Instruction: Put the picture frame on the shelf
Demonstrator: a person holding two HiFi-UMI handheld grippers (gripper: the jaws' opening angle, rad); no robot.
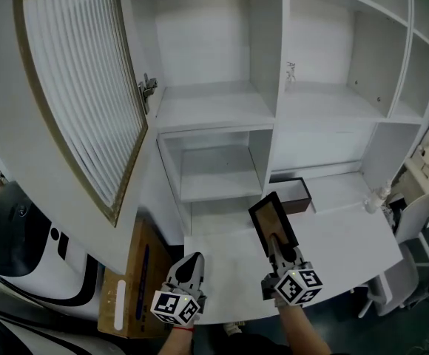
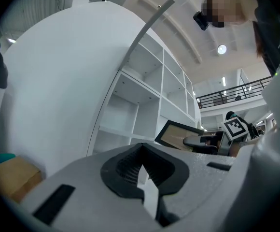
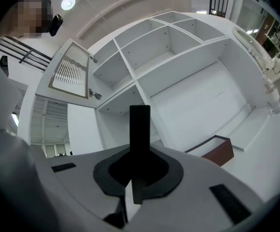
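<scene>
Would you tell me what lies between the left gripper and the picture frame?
Nothing: in the head view, only bare white desk separates the left gripper from the picture frame.

Head view steeply down; gripper views upward; shelf (image 1: 265,43) shared.

**Black frame, white shelving**

Between the right gripper's (image 1: 274,240) fingers, the picture frame (image 1: 271,217) has a black border round a tan panel. Beyond the fingertips, the shelf (image 1: 214,108) is plain white and the box (image 1: 294,196) is dark brown.
</scene>
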